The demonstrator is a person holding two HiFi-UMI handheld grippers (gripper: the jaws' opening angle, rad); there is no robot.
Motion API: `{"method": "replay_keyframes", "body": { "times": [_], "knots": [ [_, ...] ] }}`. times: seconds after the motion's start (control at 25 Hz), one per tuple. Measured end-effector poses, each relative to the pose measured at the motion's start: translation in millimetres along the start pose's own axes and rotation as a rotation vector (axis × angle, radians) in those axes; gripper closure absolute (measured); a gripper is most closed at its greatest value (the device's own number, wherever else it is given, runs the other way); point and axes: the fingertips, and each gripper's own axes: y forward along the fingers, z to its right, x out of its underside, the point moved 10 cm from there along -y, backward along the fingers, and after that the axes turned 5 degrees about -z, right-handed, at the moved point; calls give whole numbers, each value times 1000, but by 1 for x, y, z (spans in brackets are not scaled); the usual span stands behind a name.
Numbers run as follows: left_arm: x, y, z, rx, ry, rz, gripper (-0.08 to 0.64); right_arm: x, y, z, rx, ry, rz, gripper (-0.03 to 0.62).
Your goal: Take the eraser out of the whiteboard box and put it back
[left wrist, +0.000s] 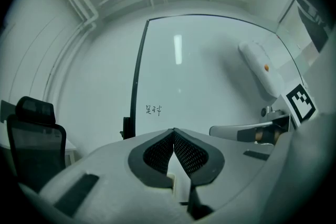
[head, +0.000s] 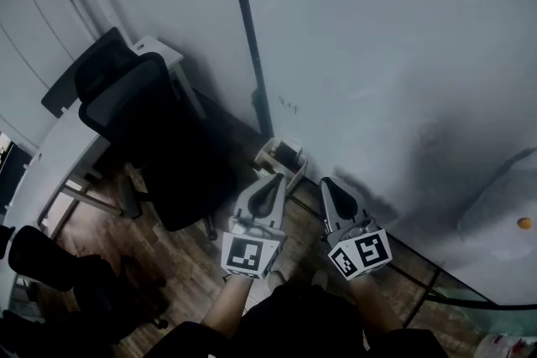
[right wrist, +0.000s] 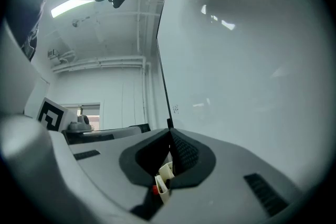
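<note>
Task state: no grab is under way. Left gripper (head: 276, 179) has its jaws fully closed, tips meeting, nothing between them. Right gripper (head: 325, 184) is the same, jaws together and empty. Both are held side by side, near each other but not touching, pointing about level toward the whiteboard (head: 403, 54).

The box (head: 268, 155) hangs low on the whiteboard, by its dark left frame edge, just beyond the left gripper's tips. Neither gripper touches it.

Box contents: open top, with a dark block (head: 290, 149) in the far part. Probably the eraser, but it is too small to be sure. I can't make out anything else in the box. No eraser shows anywhere else, not in either pair of jaws and not on the floor (head: 193, 264).

Progress, as a judgement: with the eraser apparently in the box and both jaws shut and empty, this is either before the take-out or after the put-back. The pictures don't say which. If it is the start, everything is left to do: open a pair of jaws, reach in, lift the eraser out, then set it back in. If it is the end, nothing is left.

Other things: a black chair (head: 138, 121) at left, well apart from the box, and beyond it a pale table (head: 50, 155) at far left. A white device (head: 503, 205) with an orange dot sits on the board at right.
</note>
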Motion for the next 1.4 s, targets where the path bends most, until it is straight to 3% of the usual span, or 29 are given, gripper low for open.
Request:
{"method": "replay_keyframes", "body": {
  "times": [0.6, 1.4],
  "knots": [
    [-5, -20, 24, -45, -29, 1, 555, -5, -16, -12, -51, -33, 8, 591],
    [-9, -8, 81, -113, -39, -15, 555, -12, -56, 20, -120, -2, 18, 591]
  ]
}}
